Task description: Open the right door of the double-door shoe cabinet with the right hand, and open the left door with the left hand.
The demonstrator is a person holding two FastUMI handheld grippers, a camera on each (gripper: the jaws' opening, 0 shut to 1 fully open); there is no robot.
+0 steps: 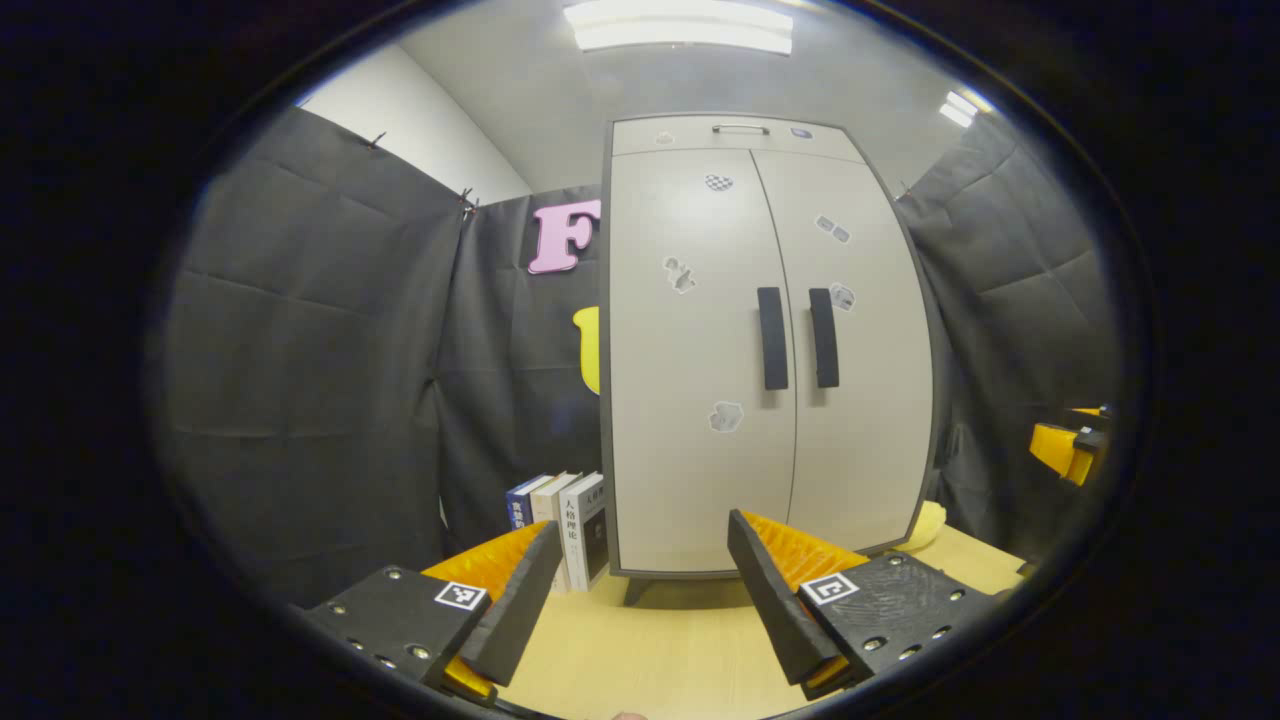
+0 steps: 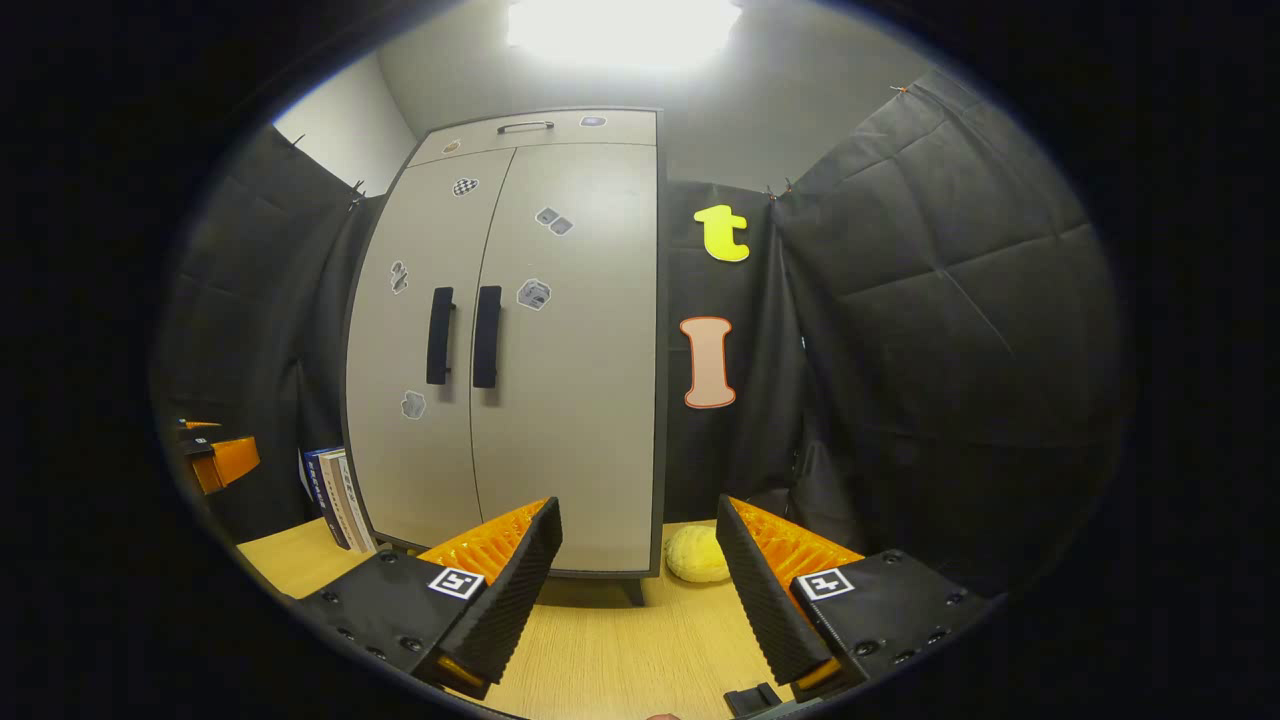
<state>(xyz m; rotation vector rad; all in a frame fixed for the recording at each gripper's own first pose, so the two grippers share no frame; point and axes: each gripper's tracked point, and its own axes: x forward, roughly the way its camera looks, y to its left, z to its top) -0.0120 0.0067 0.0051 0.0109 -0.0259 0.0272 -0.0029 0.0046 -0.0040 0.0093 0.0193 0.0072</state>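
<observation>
Your shoe cabinet [image 1: 770, 350] stands upright on the far side of the wooden table [image 1: 650, 650], both doors closed. The two dark handles sit side by side at the centre seam, each a vertical bar: the left door handle [image 1: 772, 338] and the right door handle [image 1: 823, 338] are just beside each other, barely apart.

Your left gripper [image 1: 645, 560] has its fingers spread wide with nothing between them, low over the near table, well short of the cabinet. From it, the handles lie ahead, higher up and a little to the right. Your right gripper [image 2: 640, 545] is likewise spread wide and empty; from it the right door handle [image 2: 486, 336] lies ahead, up and to the left, with the left door handle [image 2: 439, 335] just beyond it.

What the coming move seems to turn on is this: the handles run vertically, so you will want the fingers to straddle the bar from either side, level with its middle. Each hand looks nearer to its own door, so there should be no crossing.

Books [image 1: 565, 525] stand at the cabinet's left foot, and a pale yellow round thing [image 2: 697, 553], possibly a soft toy, lies at its right foot; both sit low, clear of the doors' swing as far as I can judge.
</observation>
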